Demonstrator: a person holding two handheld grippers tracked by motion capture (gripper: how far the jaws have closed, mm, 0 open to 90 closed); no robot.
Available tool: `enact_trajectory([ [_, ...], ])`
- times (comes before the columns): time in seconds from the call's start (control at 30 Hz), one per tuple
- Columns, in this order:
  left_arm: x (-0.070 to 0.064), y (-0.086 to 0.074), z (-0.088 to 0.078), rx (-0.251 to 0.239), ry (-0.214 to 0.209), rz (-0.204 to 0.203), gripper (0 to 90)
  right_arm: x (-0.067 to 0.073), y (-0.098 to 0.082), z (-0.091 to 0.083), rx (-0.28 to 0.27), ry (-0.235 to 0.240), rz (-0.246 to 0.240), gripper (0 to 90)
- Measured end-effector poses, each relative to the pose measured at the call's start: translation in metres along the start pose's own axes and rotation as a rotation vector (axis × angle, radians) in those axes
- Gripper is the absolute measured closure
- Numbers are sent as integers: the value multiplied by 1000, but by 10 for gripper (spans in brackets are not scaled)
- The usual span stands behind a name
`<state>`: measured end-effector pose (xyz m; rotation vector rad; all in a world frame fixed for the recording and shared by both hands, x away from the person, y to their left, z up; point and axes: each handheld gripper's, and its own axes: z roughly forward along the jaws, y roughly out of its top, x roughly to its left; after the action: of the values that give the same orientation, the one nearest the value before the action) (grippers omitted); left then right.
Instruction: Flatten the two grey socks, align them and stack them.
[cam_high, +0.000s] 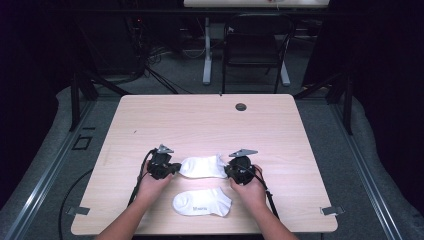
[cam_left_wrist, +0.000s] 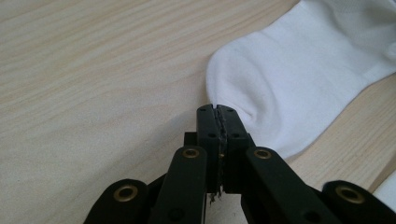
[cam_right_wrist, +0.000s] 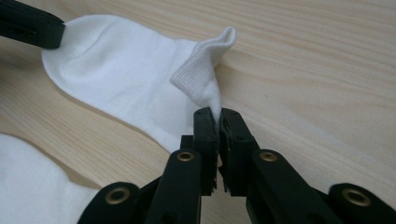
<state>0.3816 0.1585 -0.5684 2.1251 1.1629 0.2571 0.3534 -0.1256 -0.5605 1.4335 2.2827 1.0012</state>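
sock (cam_right_wrist: 126, 88) cuff between right jaws

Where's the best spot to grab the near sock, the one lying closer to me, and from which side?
Take the near sock at its cuff end, on the right in the high view, coming in low from the right. It lies flat, and that end's open edge gives a claw a lip to pinch; the rounded toe at left offers less.
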Motion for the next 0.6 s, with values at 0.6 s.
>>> enact_trajectory([
  [0.6, 0, 0, 0, 2, -6, 0, 893, -13, 6, 6, -30, -8, 37, 624],
])
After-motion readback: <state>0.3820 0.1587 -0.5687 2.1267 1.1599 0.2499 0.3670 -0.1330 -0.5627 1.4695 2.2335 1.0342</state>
